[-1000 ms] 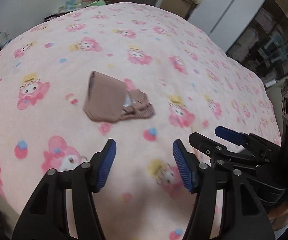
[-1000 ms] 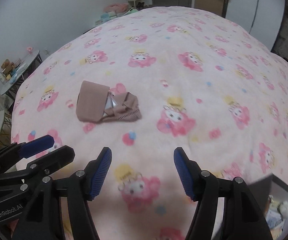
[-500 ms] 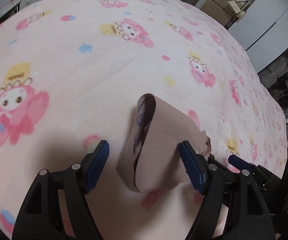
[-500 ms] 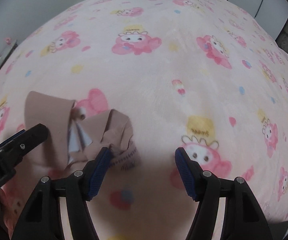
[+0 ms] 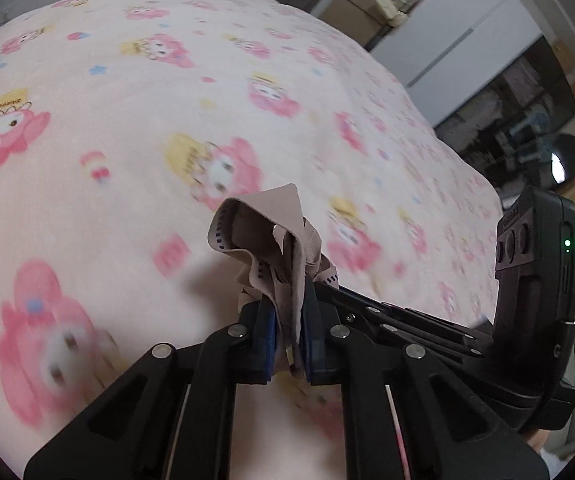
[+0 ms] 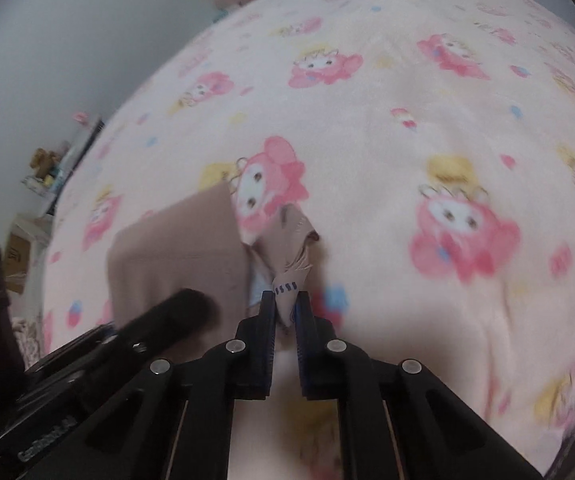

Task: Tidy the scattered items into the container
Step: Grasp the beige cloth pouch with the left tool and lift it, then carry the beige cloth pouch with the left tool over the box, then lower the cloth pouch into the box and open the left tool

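both pairs of jaws are clamped on cloth: the left gripper has its blue pads pressed onto a bunched fold of the tan garment, its jaws closing to the last on the fabric between them, and the right gripper is pinched tight on a thin edge of the same garment, at the hem with the dark stitch marks.

taking the pink blanket as the landmark, the garment lies on it, partly lifted. in the left wrist view a fold stands up off the blanket above the pads. in the right wrist view its broad flat panel spreads over the blanket to the left of the right gripper, and a crumpled part rises just beyond the pads.

it looks like thin, soft, stretchy fabric, very light and entirely limp. it should sag and trail rather than hold a shape, so a grip on a doubled fold or the stitched hem seems safest; a single thin layer could slip from the pads. nothing about it looks fragile.

count: one tan garment, two grippers, one blanket. no container shows in either view, and no other scattered item is visible on the blanket.
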Demonstrator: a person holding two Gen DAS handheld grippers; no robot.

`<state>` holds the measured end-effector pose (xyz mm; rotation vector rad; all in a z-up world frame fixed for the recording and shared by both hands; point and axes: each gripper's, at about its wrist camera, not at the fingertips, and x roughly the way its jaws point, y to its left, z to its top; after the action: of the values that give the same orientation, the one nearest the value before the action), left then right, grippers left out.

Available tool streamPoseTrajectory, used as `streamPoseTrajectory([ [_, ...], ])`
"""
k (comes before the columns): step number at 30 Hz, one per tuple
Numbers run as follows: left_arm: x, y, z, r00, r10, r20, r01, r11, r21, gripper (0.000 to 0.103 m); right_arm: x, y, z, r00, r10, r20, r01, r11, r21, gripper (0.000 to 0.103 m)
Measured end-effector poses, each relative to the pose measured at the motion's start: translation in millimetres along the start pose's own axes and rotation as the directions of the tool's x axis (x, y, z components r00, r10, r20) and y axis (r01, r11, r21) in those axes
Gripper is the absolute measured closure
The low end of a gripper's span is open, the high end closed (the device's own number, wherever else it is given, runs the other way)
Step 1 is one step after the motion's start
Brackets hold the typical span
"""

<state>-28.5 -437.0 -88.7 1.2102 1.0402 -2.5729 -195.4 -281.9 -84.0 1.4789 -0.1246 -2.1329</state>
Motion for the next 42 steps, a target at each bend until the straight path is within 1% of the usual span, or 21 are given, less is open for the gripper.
streamPoseTrajectory([
  [4, -16, -57, -31, 0.997, -0.063, -0.034, 0.065, 0.994, 0.091, 0.094, -63, -29, -45, 0.998, 0.036, 0.044, -0.038, 0.998, 0.045, 0.096],
  [7, -25, -105, -46, 0.991, -0.12, -0.059, 0.128, 0.979, 0.157, 0.094, -113, -50, -66, 0.996, 0.022, 0.09, -0.028, 0.998, 0.058, 0.096],
  [8, -28, -120, -49, 0.99, -0.13, -0.064, 0.139, 0.973, 0.183, 0.094, -124, -56, -67, 0.994, 0.013, 0.108, -0.02, 0.998, 0.064, 0.096],
  [12, -33, -185, -62, 0.979, -0.18, -0.094, 0.199, 0.939, 0.281, 0.094, -173, -82, -79, 0.982, -0.039, 0.183, 0.021, 0.995, 0.097, 0.096],
  [15, -33, -233, -72, 0.969, -0.217, -0.121, 0.246, 0.905, 0.348, 0.094, -212, -104, -93, 0.969, -0.077, 0.233, 0.048, 0.991, 0.127, 0.096],
  [19, -26, -282, -86, 0.955, -0.25, -0.16, 0.294, 0.871, 0.394, 0.094, -252, -139, -111, 0.951, -0.119, 0.284, 0.066, 0.98, 0.189, 0.096],
  [21, -19, -301, -95, 0.946, -0.267, -0.185, 0.321, 0.857, 0.404, 0.094, -265, -156, -120, 0.946, -0.131, 0.297, 0.065, 0.973, 0.222, 0.096],
  [23, -10, -320, -105, 0.94, -0.269, -0.212, 0.335, 0.846, 0.414, 0.094, -276, -173, -129, 0.94, -0.15, 0.306, 0.07, 0.963, 0.259, 0.096],
  [28, 16, -359, -127, 0.915, -0.288, -0.283, 0.389, 0.817, 0.427, 0.094, -302, -216, -152, 0.925, -0.201, 0.322, 0.086, 0.937, 0.339, 0.096],
  [29, 27, -365, -129, 0.912, -0.275, -0.304, 0.388, 0.819, 0.423, 0.094, -308, -224, -157, 0.92, -0.222, 0.322, 0.1, 0.929, 0.355, 0.096],
  [32, 64, -375, -137, 0.911, -0.204, -0.359, 0.354, 0.834, 0.423, 0.092, -322, -257, -168, 0.904, -0.301, 0.304, 0.156, 0.894, 0.421, 0.096],
  [33, 78, -377, -140, 0.907, -0.178, -0.382, 0.343, 0.839, 0.423, 0.085, -324, -267, -171, 0.898, -0.323, 0.297, 0.171, 0.881, 0.441, 0.096],
  [34, 90, -376, -143, 0.903, -0.149, -0.402, 0.325, 0.849, 0.417, 0.074, -323, -277, -175, 0.895, -0.343, 0.284, 0.188, 0.869, 0.458, 0.096],
  [35, 100, -374, -146, 0.9, -0.116, -0.42, 0.301, 0.862, 0.407, 0.068, -320, -287, -178, 0.897, -0.361, 0.256, 0.211, 0.857, 0.47, 0.096],
  [36, 109, -371, -148, 0.895, -0.088, -0.437, 0.279, 0.875, 0.396, 0.058, -316, -296, -180, 0.9, -0.378, 0.217, 0.24, 0.845, 0.479, 0.096],
  [37, 113, -367, -149, 0.892, -0.071, -0.446, 0.263, 0.884, 0.386, 0.054, -313, -303, -183, 0.902, -0.389, 0.188, 0.26, 0.836, 0.484, 0.096],
  [39, 112, -359, -148, 0.898, -0.061, -0.436, 0.242, 0.896, 0.372, 0.052, -314, -313, -187, 0.9, -0.399, 0.177, 0.268, 0.825, 0.499, 0.096],
  [42, 97, -354, -140, 0.919, -0.069, -0.389, 0.227, 0.898, 0.377, 0.053, -324, -314, -187, 0.889, -0.409, 0.206, 0.263, 0.824, 0.501, 0.094],
])
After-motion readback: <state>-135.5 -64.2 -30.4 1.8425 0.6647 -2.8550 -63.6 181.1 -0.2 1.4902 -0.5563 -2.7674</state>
